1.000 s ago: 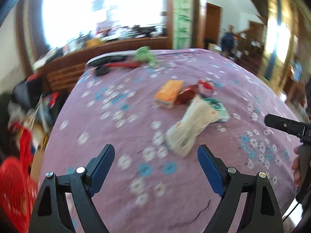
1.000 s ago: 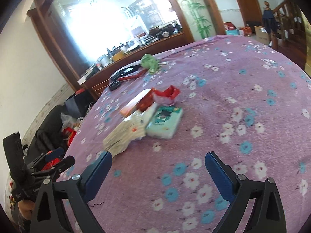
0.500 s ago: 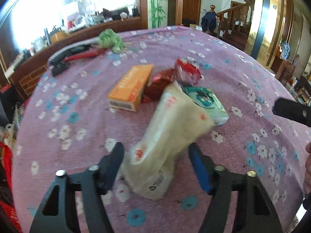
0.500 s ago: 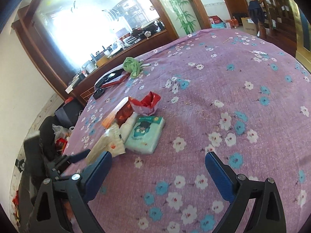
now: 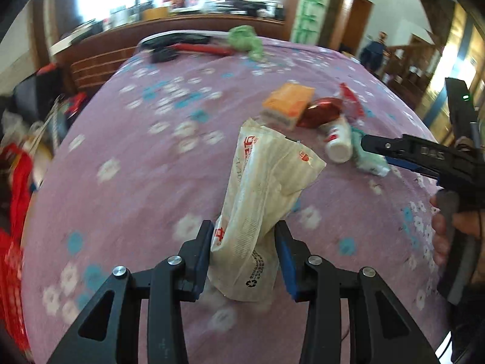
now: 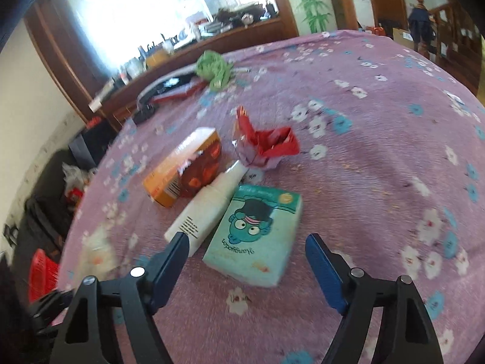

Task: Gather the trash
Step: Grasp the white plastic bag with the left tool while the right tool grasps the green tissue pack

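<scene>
Left wrist view, going left to right, with the orange box (image 5: 288, 103) as landmark: lying well left of it and off the table edge, a blurred red basket (image 5: 12, 212); spreading under everything, the purple flowered tablecloth (image 5: 136, 166). Sitting nearer the camera than the box, the left gripper (image 5: 242, 242) — jaws closing, blue pads pressing on the lower end of a cream plastic wrapper (image 5: 263, 188), crumpling it at the pinch. Leaning upward from the grip, the wrapper's top end reaching almost to the box. Resting just right of the box, a shiny red wrapper (image 5: 321, 112) and a white bottle (image 5: 338, 142). Coming in right of the box, the right gripper's black finger, its tip near a teal tissue pack (image 5: 369, 159). Gripping its handle at the far right edge, a hand (image 5: 448, 227).

Right wrist view, same landmark, the orange box (image 6: 182, 166): blurring well left and below it, the cream wrapper (image 6: 97, 248). Lying just right of the box, the white bottle (image 6: 209, 203), touching the teal tissue pack (image 6: 257, 230) with a cartoon face. Sitting right of and beyond the box, crumpled red wrapper (image 6: 266, 145). Hovering nearest the camera, the right gripper (image 6: 245, 273) — jaws fairly wide and closing, straddling the tissue pack's near end, pads not touching it; left pad just beside the bottle's base.
</scene>
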`<state>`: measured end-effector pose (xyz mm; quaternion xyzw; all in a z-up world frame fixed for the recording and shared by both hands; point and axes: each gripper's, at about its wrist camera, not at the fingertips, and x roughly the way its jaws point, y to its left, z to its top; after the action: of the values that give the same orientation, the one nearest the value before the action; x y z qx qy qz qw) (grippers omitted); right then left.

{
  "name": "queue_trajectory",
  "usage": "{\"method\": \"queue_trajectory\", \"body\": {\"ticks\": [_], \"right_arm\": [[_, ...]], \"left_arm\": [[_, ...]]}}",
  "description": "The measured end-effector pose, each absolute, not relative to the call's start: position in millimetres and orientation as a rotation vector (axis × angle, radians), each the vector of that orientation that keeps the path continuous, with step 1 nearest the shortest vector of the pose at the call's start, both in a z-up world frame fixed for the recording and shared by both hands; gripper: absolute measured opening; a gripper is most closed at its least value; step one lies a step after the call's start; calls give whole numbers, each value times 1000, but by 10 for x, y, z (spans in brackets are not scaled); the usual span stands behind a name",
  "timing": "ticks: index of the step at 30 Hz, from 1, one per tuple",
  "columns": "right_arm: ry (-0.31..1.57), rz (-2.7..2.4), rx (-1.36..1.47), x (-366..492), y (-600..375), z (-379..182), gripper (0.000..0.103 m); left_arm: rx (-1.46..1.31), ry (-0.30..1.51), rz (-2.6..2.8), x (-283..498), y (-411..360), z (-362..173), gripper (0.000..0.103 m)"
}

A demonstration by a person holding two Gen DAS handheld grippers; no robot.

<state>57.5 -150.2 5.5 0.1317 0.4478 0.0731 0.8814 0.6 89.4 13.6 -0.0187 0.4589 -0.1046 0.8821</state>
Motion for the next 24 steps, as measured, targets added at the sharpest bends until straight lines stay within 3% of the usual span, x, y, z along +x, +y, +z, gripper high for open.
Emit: {"method": "queue_trajectory", "body": {"ticks": [5, 12, 15, 24], "right_arm": [[933, 106, 117, 625, -1315, 0, 67], [901, 138, 29, 593, -1298, 28, 45], [879, 187, 102, 583, -1389, 97, 43], [775, 294, 198, 470, -1451, 355, 42]], "left_arm": [[-115, 975, -180, -84, 1092, 71, 49], [-102, 939, -125, -128, 1009, 62, 47], [-141, 894, -84, -189, 1025, 89, 42], [-136, 813, -65, -338, 996, 347, 41]]}}
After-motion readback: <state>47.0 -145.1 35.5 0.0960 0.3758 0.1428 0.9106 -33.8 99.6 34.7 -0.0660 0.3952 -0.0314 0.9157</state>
